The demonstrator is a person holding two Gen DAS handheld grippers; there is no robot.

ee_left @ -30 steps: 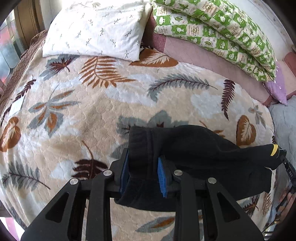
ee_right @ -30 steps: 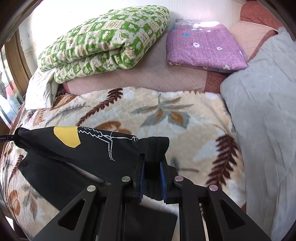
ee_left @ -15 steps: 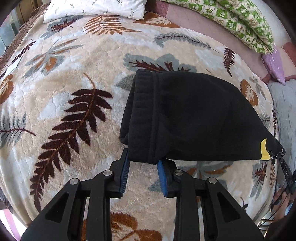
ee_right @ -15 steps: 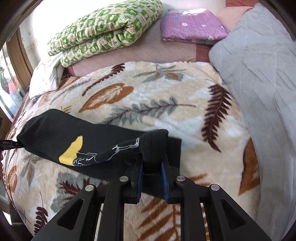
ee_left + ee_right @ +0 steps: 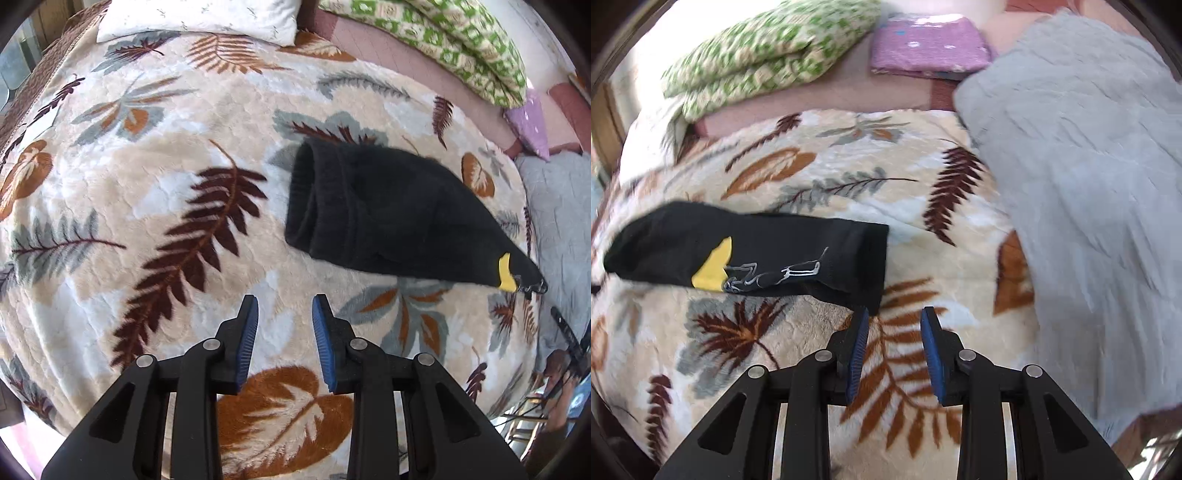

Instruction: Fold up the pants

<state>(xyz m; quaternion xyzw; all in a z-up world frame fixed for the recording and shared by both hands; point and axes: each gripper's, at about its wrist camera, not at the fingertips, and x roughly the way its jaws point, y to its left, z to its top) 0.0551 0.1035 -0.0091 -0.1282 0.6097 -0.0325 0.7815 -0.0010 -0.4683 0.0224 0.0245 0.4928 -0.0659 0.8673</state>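
Black pants [image 5: 373, 210] lie folded into a long bundle on the leaf-patterned blanket [image 5: 147, 184] that covers the bed, a yellow patch [image 5: 713, 269] and a white line drawing showing on the side my right view sees. My left gripper [image 5: 284, 314] hangs above bare blanket, near side of the bundle and apart from it; its jaws are opening and nothing is between them. My right gripper [image 5: 894, 325] is opening too, its left fingertip just beside the bundle's near right corner, with only blanket between the pads. At the far edge of the bed lie a white pillow [image 5: 199, 18], a green checked quilt [image 5: 768, 55] and a folded purple cloth [image 5: 927, 48]. A grey blanket [image 5: 1082, 184] covers the right side. Nothing lies between either gripper and the pants.
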